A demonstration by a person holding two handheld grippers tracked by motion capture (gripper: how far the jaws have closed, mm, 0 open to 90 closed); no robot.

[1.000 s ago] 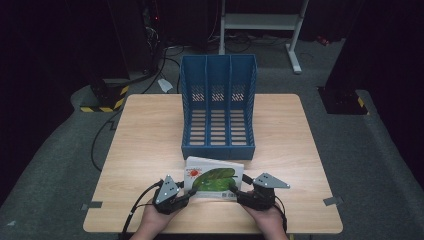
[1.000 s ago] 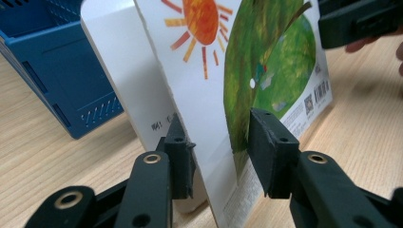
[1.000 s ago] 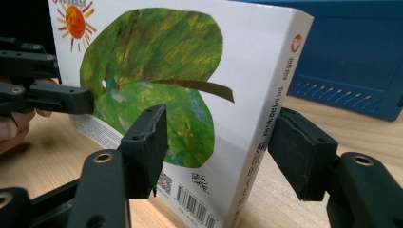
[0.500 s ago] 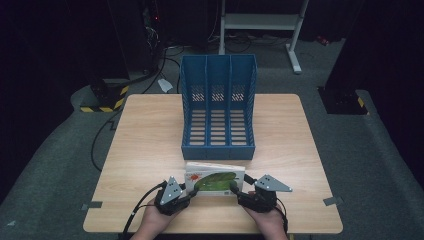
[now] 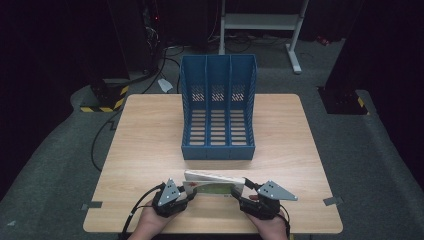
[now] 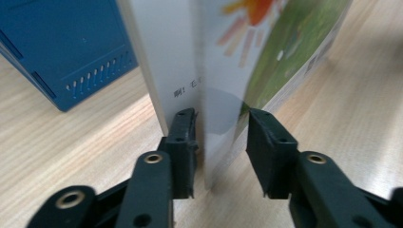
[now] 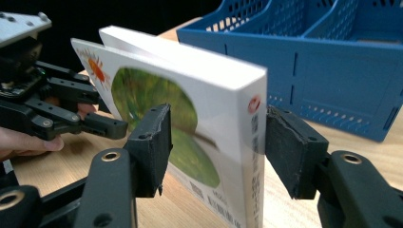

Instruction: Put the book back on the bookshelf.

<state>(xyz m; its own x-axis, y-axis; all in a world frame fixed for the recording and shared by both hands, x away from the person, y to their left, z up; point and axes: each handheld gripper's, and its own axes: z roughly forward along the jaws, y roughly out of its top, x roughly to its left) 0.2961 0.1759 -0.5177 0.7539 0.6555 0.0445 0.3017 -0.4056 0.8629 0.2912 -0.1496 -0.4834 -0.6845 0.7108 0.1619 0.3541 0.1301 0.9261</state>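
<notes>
Pale wood forms the table [image 5: 150, 150], and a blue three-slot file rack [image 5: 218, 110] sits near its middle, toward the far edge, lying on its back with the slots facing up. Close to the near edge, just in front of the rack but apart from it, a paperback book [image 5: 214, 184] stands on its long edge, tilted, between the two grippers.

The left gripper [image 5: 186, 196] comes in at the book's left end. In the left gripper view its jaws stand partly open around the open page edge: one pad [image 6: 183, 142] lies against the inner pages, while the front cover [image 6: 266, 57] hangs loose in the gap, clear of the other pad. Whether it truly grips the pages cannot be told.

The right gripper [image 5: 246, 194] meets the book at its spine end. In the right gripper view the spine [image 7: 249, 161] sits between the jaws, which are spread wide, one pad [image 7: 154, 147] near the green cover picture and the other near the back cover, neither clearly pressing.
</notes>
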